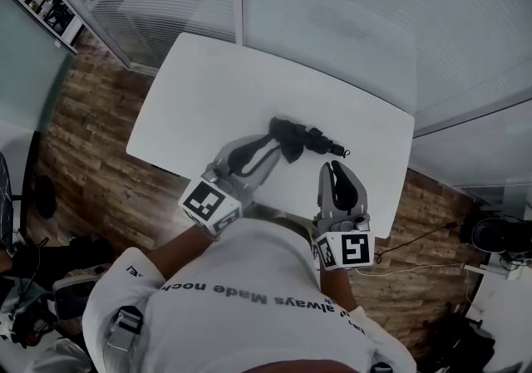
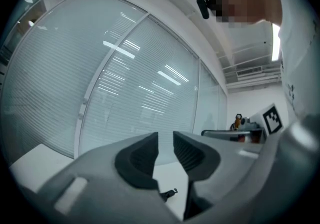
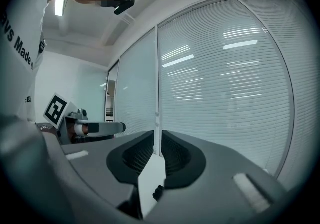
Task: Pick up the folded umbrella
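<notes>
Lying on the white worktop [image 1: 208,89], the folded umbrella [image 1: 306,139] is flanked at its 9 o'clock end by the left gripper [image 1: 271,147], whose fingers [image 2: 137,160] are slightly spread and empty. The right gripper [image 1: 331,169] is held near, at 6 o'clock, its fingers [image 3: 137,155] narrowly parted around nothing.

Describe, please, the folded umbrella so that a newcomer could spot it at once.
Find the white table beside the glass wall with blinds. Toward its near edge, just beyond the left gripper and right gripper, lies the folded umbrella. It is the only loose thing on the tabletop: a short black bundle lying crosswise, slimmer toward its right end.
</notes>
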`<state>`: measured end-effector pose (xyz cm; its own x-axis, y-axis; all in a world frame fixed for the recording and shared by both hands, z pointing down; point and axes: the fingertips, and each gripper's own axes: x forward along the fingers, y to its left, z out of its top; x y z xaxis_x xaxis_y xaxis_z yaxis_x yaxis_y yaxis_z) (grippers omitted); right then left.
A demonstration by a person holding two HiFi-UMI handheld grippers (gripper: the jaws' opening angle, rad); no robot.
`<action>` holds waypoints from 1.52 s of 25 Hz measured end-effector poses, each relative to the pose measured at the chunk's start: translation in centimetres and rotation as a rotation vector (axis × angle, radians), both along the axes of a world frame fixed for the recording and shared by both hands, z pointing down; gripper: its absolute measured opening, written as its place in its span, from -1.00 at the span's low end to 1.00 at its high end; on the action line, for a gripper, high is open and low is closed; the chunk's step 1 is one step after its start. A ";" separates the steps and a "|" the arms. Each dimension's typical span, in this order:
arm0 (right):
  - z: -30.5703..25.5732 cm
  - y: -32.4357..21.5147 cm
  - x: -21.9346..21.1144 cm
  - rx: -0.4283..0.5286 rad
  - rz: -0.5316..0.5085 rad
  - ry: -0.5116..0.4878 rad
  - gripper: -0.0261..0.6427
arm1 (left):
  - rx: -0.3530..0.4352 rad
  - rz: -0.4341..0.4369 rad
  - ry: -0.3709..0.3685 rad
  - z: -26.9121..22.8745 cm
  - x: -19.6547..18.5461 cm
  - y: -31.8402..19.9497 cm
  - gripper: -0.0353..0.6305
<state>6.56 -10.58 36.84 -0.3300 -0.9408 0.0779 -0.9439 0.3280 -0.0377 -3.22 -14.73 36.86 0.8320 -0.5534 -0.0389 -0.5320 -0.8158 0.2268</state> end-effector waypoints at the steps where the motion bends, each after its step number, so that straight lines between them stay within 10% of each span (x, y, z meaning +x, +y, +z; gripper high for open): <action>1: 0.0 -0.4 0.4 -0.002 0.005 0.002 -0.78 | -0.001 -0.001 -0.002 0.0 0.3 -0.4 -0.61; 19: -0.2 -2.1 9.1 0.000 0.002 0.013 -0.78 | -0.012 -0.030 -0.014 -0.3 7.8 -2.1 -0.64; 38: 7.7 -6.2 7.4 -0.142 -0.148 0.266 -0.56 | -0.071 -0.064 -0.134 6.8 6.9 -5.2 -0.63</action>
